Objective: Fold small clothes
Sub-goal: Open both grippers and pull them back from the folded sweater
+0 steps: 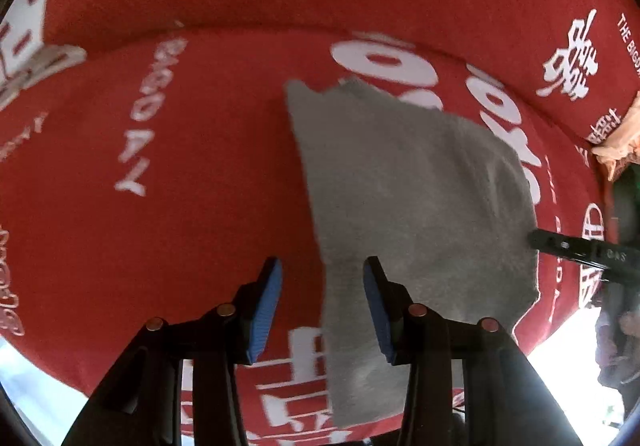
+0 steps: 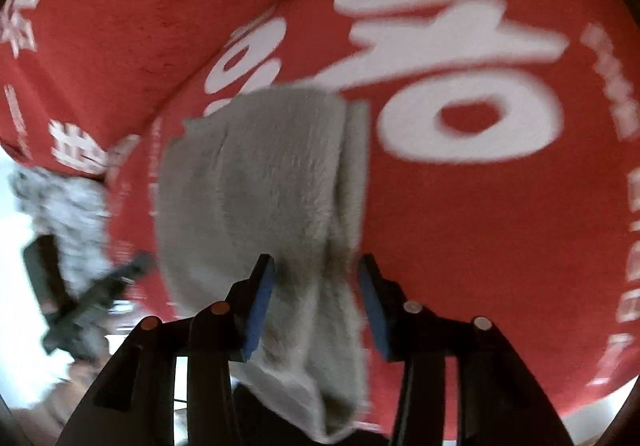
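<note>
Because the red fleece blanket with white lettering (image 1: 200, 166) is the biggest thing here and covers the whole surface, the small grey terry cloth (image 1: 408, 198) lies flat on it, its near end trailing toward the camera. The cloth looks light, limp and fuzzy, so it should sag from any pinch and is best taken at a corner or hem. The left tool (image 1: 322, 306) hovers low over the cloth's left edge, jaws spread and holding nothing. The right tool (image 2: 316, 302) points along the cloth with its jaws parted; fabric hangs between them, seemingly loose, though blur hides contact
</note>
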### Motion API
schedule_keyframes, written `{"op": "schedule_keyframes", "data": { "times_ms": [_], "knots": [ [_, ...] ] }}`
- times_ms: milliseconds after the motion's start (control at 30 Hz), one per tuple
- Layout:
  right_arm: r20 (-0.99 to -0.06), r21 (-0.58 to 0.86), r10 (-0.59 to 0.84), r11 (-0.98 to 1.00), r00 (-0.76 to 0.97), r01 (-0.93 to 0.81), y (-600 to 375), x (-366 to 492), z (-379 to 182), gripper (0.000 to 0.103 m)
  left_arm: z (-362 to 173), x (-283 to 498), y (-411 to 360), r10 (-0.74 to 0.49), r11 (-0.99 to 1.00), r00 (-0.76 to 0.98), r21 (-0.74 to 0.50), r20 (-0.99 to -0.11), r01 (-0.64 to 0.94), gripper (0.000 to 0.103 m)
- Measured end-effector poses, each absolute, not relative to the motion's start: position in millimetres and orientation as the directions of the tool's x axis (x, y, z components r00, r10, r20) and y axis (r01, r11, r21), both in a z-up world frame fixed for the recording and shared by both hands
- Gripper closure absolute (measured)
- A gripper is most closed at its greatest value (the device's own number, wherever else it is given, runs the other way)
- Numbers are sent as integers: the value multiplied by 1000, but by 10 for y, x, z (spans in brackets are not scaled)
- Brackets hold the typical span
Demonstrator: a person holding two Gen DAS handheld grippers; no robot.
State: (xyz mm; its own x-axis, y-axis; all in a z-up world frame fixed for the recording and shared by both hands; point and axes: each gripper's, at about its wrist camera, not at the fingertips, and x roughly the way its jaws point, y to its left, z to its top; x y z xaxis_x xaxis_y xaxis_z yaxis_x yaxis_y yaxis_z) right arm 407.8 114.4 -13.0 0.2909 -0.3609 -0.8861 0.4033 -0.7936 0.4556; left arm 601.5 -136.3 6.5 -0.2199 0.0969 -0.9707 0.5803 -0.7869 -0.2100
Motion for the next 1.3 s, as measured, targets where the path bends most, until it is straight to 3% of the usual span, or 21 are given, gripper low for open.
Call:
{"op": "schedule_keyframes", "data": {
  "times_ms": [33, 67, 267, 433, 600, 1033, 1100, 1133, 1167, 1233, 1300],
  "knots": [
    [-903, 426, -344, -789, 257, 442, 1127, 4101, 1, 86, 111, 6039, -1377, 92, -786, -227, -211, -970, 582, 59],
    [-912, 409, -337, -780, 233, 474, 1087, 4139, 129, 92, 147, 6064, -1384, 88, -787, -232, -210, -969, 580, 59],
    [-907, 421, -333, -720, 258, 552, 718, 4536, 335, 93, 36, 6041, -1171, 95, -808, -193, -189, -977, 558, 59],
    [-948, 308, -196, -753, 249, 581, 720, 4693, -104, 93, -218, 6071, -1046, 99, -815, -145, -164, -985, 556, 59],
    [-928, 351, -234, -810, 290, 469, 850, 4531, -172, 96, -149, 6099, -1025, 89, -823, -131, -147, -987, 549, 59],
    [-945, 295, -191, -850, 266, 437, 992, 4631, 171, 92, 80, 6216, -1027, 73, -819, -65, -97, -995, 565, 58],
    [-946, 290, -185, -851, 265, 439, 968, 4670, 176, 88, 87, 6220, -1013, 68, -823, -47, -82, -997, 562, 51],
    [-948, 283, -180, -852, 261, 440, 960, 4693, 187, 79, 99, 6231, -1009, 61, -822, -43, -75, -997, 565, 32],
    [-951, 275, -173, -852, 256, 445, 940, 4712, 195, 64, 118, 6234, -1003, 46, -821, -48, -65, -998, 567, 24],
    [-956, 264, -167, -851, 242, 455, 910, 4737, 222, 51, 164, 6242, -992, 24, -826, -59, -53, -998, 561, 24],
    [-961, 249, -157, -845, 226, 474, 866, 4769, 260, 51, 181, 6246, -987, 21, -827, -51, -46, -998, 560, 24]
  ]
}}
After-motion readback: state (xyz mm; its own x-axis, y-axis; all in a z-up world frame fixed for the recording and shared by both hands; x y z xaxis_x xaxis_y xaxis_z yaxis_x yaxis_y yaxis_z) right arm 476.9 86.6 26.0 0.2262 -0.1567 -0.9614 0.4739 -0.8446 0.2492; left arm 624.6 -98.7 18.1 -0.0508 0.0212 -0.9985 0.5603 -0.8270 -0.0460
